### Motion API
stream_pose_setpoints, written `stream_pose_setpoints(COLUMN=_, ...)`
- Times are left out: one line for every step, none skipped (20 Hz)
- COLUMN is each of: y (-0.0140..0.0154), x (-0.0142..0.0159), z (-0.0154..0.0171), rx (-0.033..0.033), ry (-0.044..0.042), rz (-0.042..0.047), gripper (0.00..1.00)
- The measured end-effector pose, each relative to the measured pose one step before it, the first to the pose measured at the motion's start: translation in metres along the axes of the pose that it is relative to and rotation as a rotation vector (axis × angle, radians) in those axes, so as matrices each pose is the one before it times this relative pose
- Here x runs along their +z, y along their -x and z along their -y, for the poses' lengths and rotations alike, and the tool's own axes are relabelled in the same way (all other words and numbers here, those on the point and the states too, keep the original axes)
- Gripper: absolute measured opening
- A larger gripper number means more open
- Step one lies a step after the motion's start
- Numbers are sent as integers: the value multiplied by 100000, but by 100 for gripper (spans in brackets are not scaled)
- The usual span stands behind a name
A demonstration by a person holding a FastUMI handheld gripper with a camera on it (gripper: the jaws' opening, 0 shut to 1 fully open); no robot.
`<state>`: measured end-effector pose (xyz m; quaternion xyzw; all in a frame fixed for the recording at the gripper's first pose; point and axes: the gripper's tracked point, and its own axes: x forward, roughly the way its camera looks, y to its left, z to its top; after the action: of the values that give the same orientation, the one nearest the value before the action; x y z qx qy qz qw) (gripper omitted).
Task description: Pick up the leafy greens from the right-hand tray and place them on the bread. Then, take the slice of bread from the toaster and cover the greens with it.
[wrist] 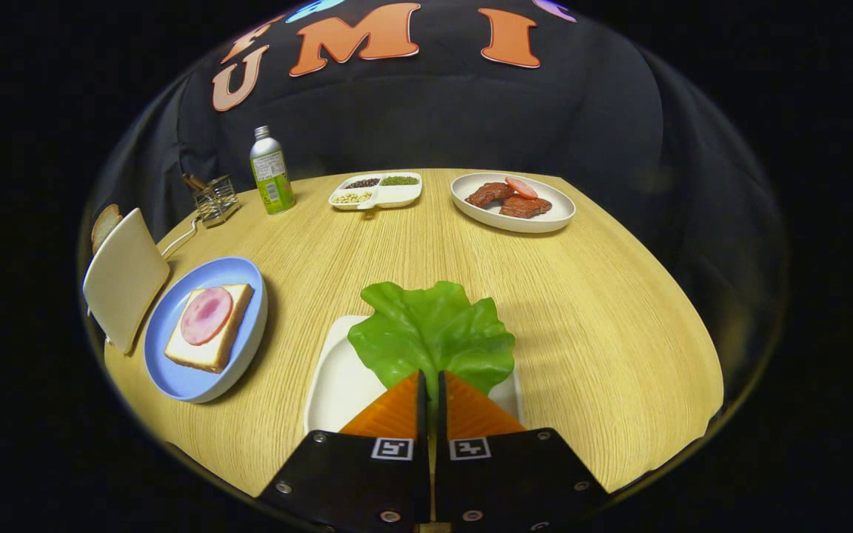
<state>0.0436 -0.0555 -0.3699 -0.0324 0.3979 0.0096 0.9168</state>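
A green lettuce leaf (pixel 432 333) is pinched by its stem between my two fingers, and my gripper (pixel 432 377) is shut on it. The leaf hangs just over the far part of a white square tray (pixel 338 385) right below the fingers. To the left stands a blue plate (pixel 175 370) with a slice of bread (pixel 212 348) topped by a round pink ham slice (pixel 206 314). Further left, a cream toaster (pixel 124 277) holds a slice of bread (pixel 104 226) that sticks up behind it.
At the table's far side stand a green bottle (pixel 271 174), a small wire rack (pixel 215 200), a white divided dish of beans (pixel 376 191) and a white plate with meat and tomato (pixel 537 215). Bare wooden tabletop (pixel 582 311) lies to the right.
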Motion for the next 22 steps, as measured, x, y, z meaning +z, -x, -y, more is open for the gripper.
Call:
stream_pose_setpoints(y=237, x=469, z=-34, rx=-741, ry=358, rz=1262, gripper=1)
stream_pose_setpoints(y=486, x=507, z=-160, rx=133, ry=-17, rz=1329, gripper=1)
stream_pose_setpoints(y=611, x=227, z=-115, rx=100, ry=60, rz=898, gripper=1)
stream_pose_setpoints(y=376, x=393, z=224, rx=-1492, ry=688, rz=995, gripper=1)
stream_pose_setpoints(y=330, x=575, z=412, rx=-2539, ry=661, rz=1675, gripper=1)
stream_pose_setpoints(y=433, x=525, z=385, rx=-1986, ry=-188, rz=1426, gripper=1)
stream_pose_setpoints(y=500, x=371, z=-322, rx=555, ry=-1469, rz=855, gripper=1)
stream_pose_setpoints(y=439, x=364, z=-338, rx=835, ry=-1479, rz=463, gripper=1)
stream_pose_setpoints(y=396, x=273, z=-219, rx=537, ry=-659, rz=444, gripper=1)
stream_pose_setpoints(y=423, x=151, z=-108, rx=2, ry=278, rz=-253, gripper=1)
stream_pose_setpoints(y=364, x=47, z=-194, rx=-39, ry=582, rz=-524, gripper=1)
stream_pose_setpoints(y=496, x=370, z=-293, rx=259, ry=288, rz=907, gripper=1)
stream_pose_setpoints(y=489, x=320, z=-505, rx=681, ry=95, rz=913, gripper=1)
stream_pose_setpoints(y=433, x=315, z=-401, rx=181, ry=64, rz=465, gripper=1)
stream_pose_setpoints(y=342, x=370, z=-235, rx=-470, ry=-52, rz=976, gripper=1)
stream_pose_setpoints(y=334, x=617, z=-517, rx=292, ry=-440, rz=1584, gripper=1)
stream_pose_setpoints(y=333, x=360, z=-828, rx=1286, ry=-788, rz=789, gripper=1)
stream_pose_setpoints(y=326, x=330, z=-756, rx=1015, ry=-558, rz=104, gripper=1)
stream_pose_setpoints(y=269, x=261, z=-607, rx=567, ry=-20, rz=507, gripper=1)
stream_pose_setpoints(y=166, x=335, z=-684, rx=587, ry=272, rz=741, gripper=1)
stream_pose_setpoints(y=222, x=308, z=-823, rx=812, ry=470, rz=385, gripper=1)
stream_pose_setpoints(y=91, x=308, z=-913, rx=604, ry=759, rz=452, gripper=1)
